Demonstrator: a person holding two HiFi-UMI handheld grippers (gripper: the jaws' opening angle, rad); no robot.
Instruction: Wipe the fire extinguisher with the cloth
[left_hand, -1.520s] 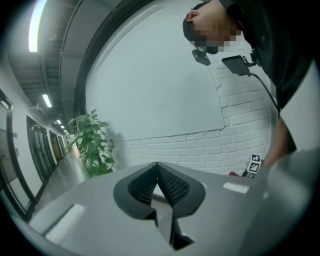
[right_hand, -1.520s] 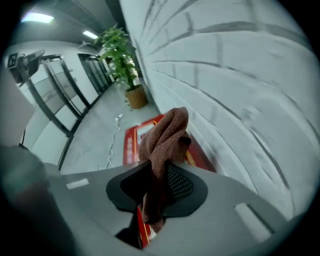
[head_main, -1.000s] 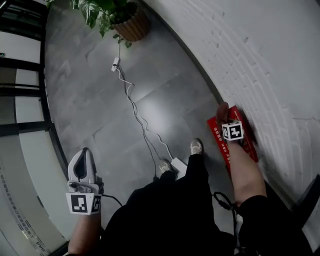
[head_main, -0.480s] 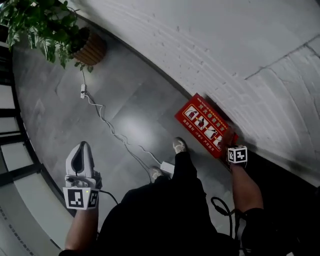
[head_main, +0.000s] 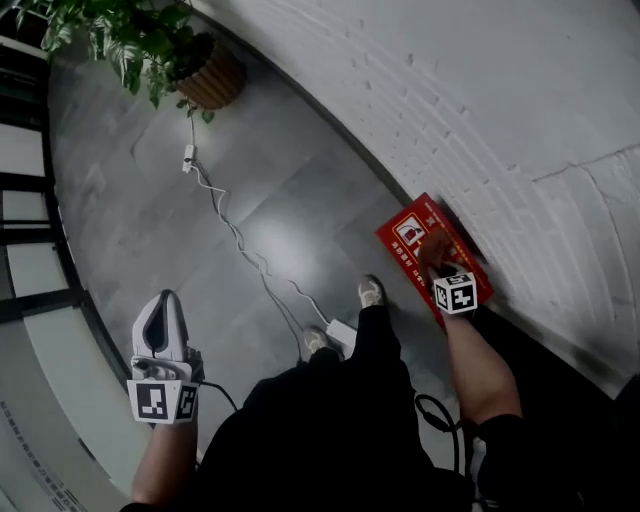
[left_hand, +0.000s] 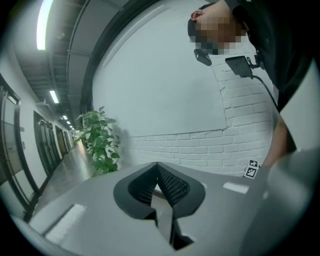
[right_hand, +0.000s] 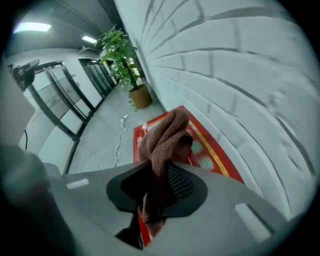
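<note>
A flat red fire extinguisher box (head_main: 403, 238) with pictograms on it lies on the floor against the white brick wall. My right gripper (head_main: 438, 263) points steeply down over its middle, shut on a brown cloth (head_main: 436, 249). The right gripper view has the cloth (right_hand: 165, 135) bunched up between the jaws of the right gripper (right_hand: 162, 172) and hanging in front of the red box (right_hand: 212, 157). Whether the cloth touches the box I cannot tell. My left gripper (head_main: 165, 302) hangs at the lower left, far from the box. In its own view the left gripper (left_hand: 158, 167) is shut on nothing.
A potted plant (head_main: 205, 75) stands by the wall at the top. A white cable (head_main: 240, 245) runs across the grey tile floor to an adapter (head_main: 340, 332) by the person's shoes (head_main: 371, 291). Black-framed glass panels (head_main: 40, 240) line the left side.
The right gripper moved with the cloth from the box's near end up over its middle. The left gripper has hardly shifted. The head view swung slightly.
</note>
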